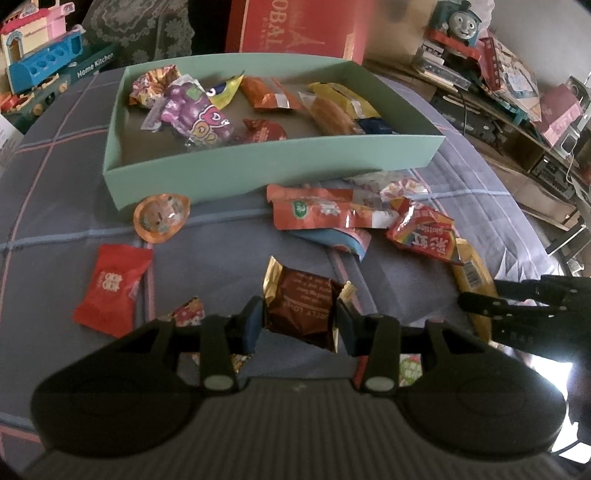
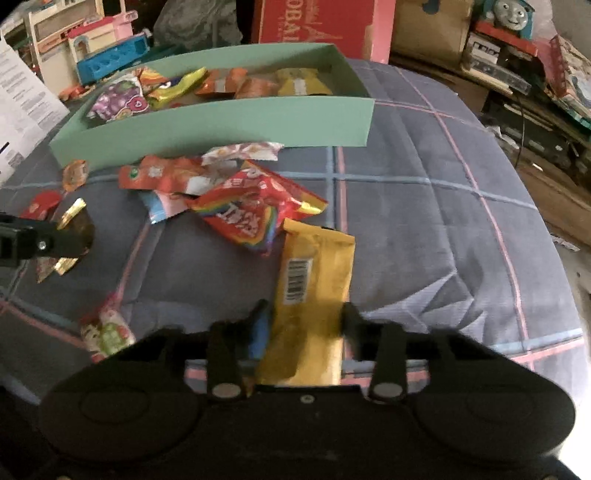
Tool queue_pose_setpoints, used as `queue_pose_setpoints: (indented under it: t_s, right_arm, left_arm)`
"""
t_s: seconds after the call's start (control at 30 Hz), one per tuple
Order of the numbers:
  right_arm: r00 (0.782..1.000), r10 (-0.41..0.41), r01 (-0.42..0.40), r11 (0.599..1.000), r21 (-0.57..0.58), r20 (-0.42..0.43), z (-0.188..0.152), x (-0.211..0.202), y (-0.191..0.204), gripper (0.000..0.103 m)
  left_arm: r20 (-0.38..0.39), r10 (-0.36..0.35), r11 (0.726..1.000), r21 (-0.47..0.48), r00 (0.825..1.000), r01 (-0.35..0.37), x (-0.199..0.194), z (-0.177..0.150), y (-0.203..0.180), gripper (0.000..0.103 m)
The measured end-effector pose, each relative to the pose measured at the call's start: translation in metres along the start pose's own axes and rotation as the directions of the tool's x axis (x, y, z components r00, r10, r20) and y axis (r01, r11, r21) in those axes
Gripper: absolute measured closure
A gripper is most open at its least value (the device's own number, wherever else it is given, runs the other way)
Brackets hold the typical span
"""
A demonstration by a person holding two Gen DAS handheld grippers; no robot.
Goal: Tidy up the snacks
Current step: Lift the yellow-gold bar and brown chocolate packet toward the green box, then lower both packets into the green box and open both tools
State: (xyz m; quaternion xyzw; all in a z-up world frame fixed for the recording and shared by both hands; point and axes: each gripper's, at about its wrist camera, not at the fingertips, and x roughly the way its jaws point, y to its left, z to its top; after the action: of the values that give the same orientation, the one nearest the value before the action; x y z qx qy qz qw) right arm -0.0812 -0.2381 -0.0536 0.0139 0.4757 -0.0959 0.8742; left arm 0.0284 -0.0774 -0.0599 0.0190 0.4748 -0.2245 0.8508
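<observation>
A mint green box (image 1: pixel 258 166) on a plaid bed holds several snack packets; it also shows in the right wrist view (image 2: pixel 221 125). My left gripper (image 1: pixel 300 317) is shut on a brown and gold snack packet (image 1: pixel 299 306). My right gripper (image 2: pixel 306 321) is shut on a long yellow packet (image 2: pixel 314 280) that lies on the bed. Loose snacks lie before the box: a red Skittles bag (image 2: pixel 251 214), an orange packet (image 1: pixel 325 210), a red candy (image 1: pixel 110 288) and a round jelly cup (image 1: pixel 160 218).
The plaid bedspread (image 2: pixel 443 221) drops off at the right. Toys (image 1: pixel 40 59), a red carton (image 1: pixel 295 26) and a cluttered shelf with a toy train (image 1: pixel 458 22) stand behind and right of the bed. A small green and white packet (image 2: pixel 107 332) lies near me.
</observation>
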Motion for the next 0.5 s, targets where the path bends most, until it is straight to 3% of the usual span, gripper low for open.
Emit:
queue_pose_setpoints:
  t_s: [0.27, 0.5]
  right_arm:
    - [0.997, -0.064, 0.065, 0.998, -0.027, 0.033, 0.008, -0.030, -0.002, 0.071]
    - [0.993, 0.024, -0.033, 0.997, 0.075, 0.112, 0.048, -0.057, -0.017, 0.071]
  left_arm:
    - [0.023, -0.034, 0.999, -0.018, 0.999, 0.034, -0.004, 0.002, 0.004, 0.061]
    - [0.128, -0.030, 0.998, -0.044, 0.991, 0.036, -0.026, 0.032, 0.021, 0.061]
